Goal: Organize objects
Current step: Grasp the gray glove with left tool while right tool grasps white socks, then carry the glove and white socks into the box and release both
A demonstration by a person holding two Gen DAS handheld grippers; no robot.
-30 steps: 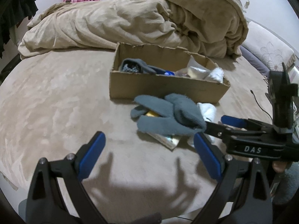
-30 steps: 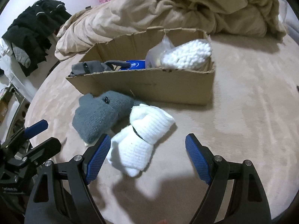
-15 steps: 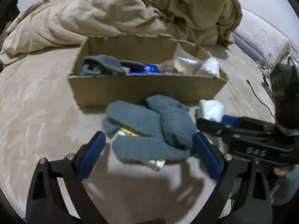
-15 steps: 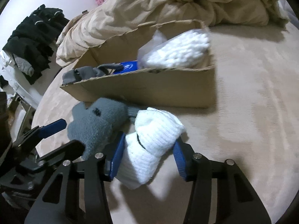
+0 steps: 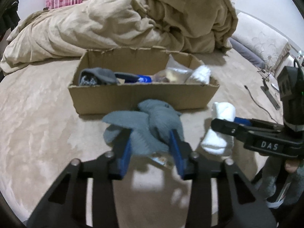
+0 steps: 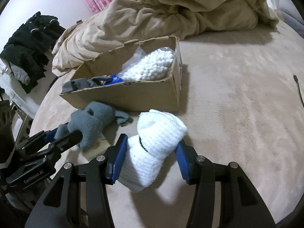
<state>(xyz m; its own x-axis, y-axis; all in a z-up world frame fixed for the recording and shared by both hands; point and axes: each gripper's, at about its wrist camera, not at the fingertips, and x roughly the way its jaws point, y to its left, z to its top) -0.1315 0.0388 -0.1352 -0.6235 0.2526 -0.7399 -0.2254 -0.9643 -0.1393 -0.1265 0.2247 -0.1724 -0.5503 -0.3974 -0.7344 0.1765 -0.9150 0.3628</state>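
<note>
A grey knitted glove [image 5: 150, 127] lies on the beige bed in front of a cardboard box [image 5: 133, 96]. My left gripper [image 5: 151, 148] is shut on the grey glove; it also shows in the right wrist view [image 6: 62, 134], with the glove [image 6: 91, 123]. My right gripper [image 6: 150, 153] is shut on a rolled white sock [image 6: 153, 144] and holds it slightly off the bed; the sock also shows in the left wrist view [image 5: 218, 133]. The box [image 6: 133, 95] holds a bag of white cotton balls [image 6: 152, 66], a grey cloth [image 5: 98, 76] and a blue item [image 5: 142, 78].
A crumpled beige duvet [image 5: 133, 19] lies behind the box. A shiny wrapper [image 5: 161, 157] lies under the grey glove. Black clothes [image 6: 28, 43] hang at the left. A cable [image 6: 298, 87] lies at the right on the bed. A pillow [image 5: 262, 43] is at the far right.
Both grippers have moved forward and closed: the left onto the grey glove, the right onto the white sock, which is now lifted a little.
</note>
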